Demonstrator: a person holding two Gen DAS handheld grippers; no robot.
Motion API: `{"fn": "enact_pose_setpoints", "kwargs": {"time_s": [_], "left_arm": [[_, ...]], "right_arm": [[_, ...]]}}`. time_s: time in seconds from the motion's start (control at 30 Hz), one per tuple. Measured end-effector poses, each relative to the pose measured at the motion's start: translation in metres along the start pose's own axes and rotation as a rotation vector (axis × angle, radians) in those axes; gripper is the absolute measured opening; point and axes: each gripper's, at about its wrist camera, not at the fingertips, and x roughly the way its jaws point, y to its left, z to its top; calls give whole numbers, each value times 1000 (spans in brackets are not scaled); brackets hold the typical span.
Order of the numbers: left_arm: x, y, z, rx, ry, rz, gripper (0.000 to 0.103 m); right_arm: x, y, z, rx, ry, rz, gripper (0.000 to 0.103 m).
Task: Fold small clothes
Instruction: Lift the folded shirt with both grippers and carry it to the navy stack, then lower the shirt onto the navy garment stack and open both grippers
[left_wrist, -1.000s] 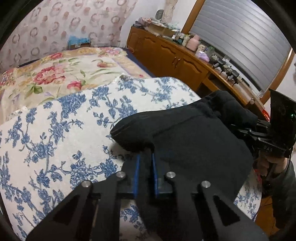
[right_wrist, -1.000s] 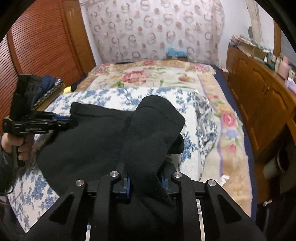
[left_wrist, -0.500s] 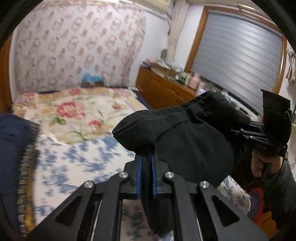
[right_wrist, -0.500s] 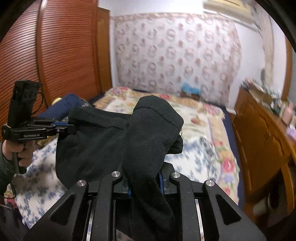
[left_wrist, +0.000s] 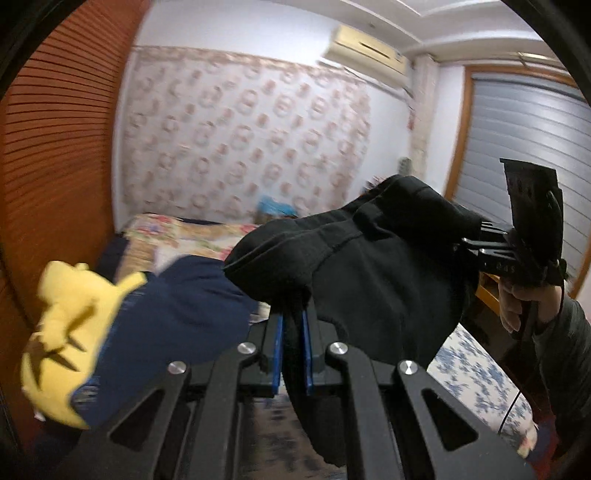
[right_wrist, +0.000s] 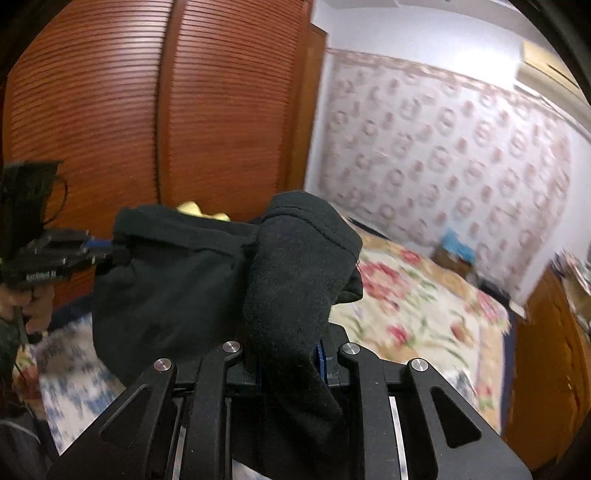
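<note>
A black fleece garment (left_wrist: 388, 280) hangs in the air between both grippers, well above the bed. My left gripper (left_wrist: 292, 332) is shut on one corner of it; the cloth drapes down between its blue pads. My right gripper (right_wrist: 290, 354) is shut on the other corner, where the garment (right_wrist: 192, 284) bunches over the fingers. Each gripper shows in the other's view: the right one (left_wrist: 480, 243) at the far right, the left one (right_wrist: 99, 251) at the far left.
A bed with a blue-flowered cover (left_wrist: 476, 373) and a rose quilt (right_wrist: 413, 306) lies below. A yellow plush toy (left_wrist: 70, 332) and navy clothing (left_wrist: 184, 317) sit at the left by the slatted wooden wardrobe (right_wrist: 184, 122). A wooden cabinet (right_wrist: 550, 354) stands right.
Both grippers have lifted the black garment up off the bed and swung left toward the wardrobe. The grips have not changed.
</note>
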Motion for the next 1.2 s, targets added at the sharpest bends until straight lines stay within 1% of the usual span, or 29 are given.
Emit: {"fn": "enact_pose_setpoints", "kwargs": {"time_s": [0.1, 0.2, 0.3, 0.4, 0.5, 0.53, 0.57, 0.63, 0.67, 0.73, 0.77, 0.8, 0.87, 0.9, 0.97, 1.0, 1.03, 1.07, 1.1, 1.13, 1.17, 1.2], "left_arm": [[-15, 30, -2, -35, -34, 47, 6], [-26, 60, -13, -66, -44, 108, 6], [-25, 86, -32, -96, -25, 162, 6], [-10, 102, -51, -128, 17, 201, 6], [1, 119, -68, -166, 57, 217, 6], [2, 119, -71, -168, 67, 222, 6], [5, 123, -76, -173, 77, 229, 6], [5, 123, -80, -176, 93, 232, 6], [6, 122, -82, -174, 99, 237, 6], [8, 125, -83, -172, 108, 235, 7], [6, 124, -83, -173, 106, 228, 7], [5, 123, -83, -174, 106, 229, 7], [0, 120, -81, -170, 104, 240, 9], [-2, 119, -80, -166, 99, 246, 9], [-9, 113, -76, -155, 84, 259, 9], [-12, 111, -74, -147, 77, 265, 11], [-15, 110, -73, -139, 72, 273, 15], [-19, 107, -72, -132, 62, 275, 25], [-21, 107, -70, -127, 55, 273, 32], [-24, 105, -69, -122, 51, 271, 35], [-25, 103, -68, -118, 49, 270, 40], [-27, 100, -67, -113, 47, 273, 42]], "right_arm": [[25, 22, 24, -54, -8, 50, 18], [65, 45, 51, -125, 2, 104, 18], [109, 61, 71, -162, 35, 130, 18], [157, 80, 85, -198, 67, 149, 18], [206, 97, 86, -224, 126, 143, 18], [215, 98, 85, -219, 141, 140, 19], [227, 98, 84, -202, 155, 124, 21], [239, 95, 83, -155, 161, 99, 30], [241, 91, 83, -124, 154, 74, 38], [238, 79, 83, -59, 134, 22, 46], [236, 75, 83, -38, 126, 4, 57], [231, 70, 83, -20, 103, -13, 60], [222, 68, 86, -6, 68, -40, 61], [215, 65, 85, 4, 47, -68, 61], [207, 59, 88, 26, 17, -87, 62], [198, 58, 85, 35, -15, -94, 62], [193, 55, 84, 41, -30, -87, 62], [191, 54, 82, 44, -31, -62, 62], [191, 54, 81, 48, -22, -28, 62], [192, 54, 77, 51, -7, 4, 62], [195, 56, 73, 49, 3, 15, 62], [197, 57, 70, 47, 12, 24, 62]]}}
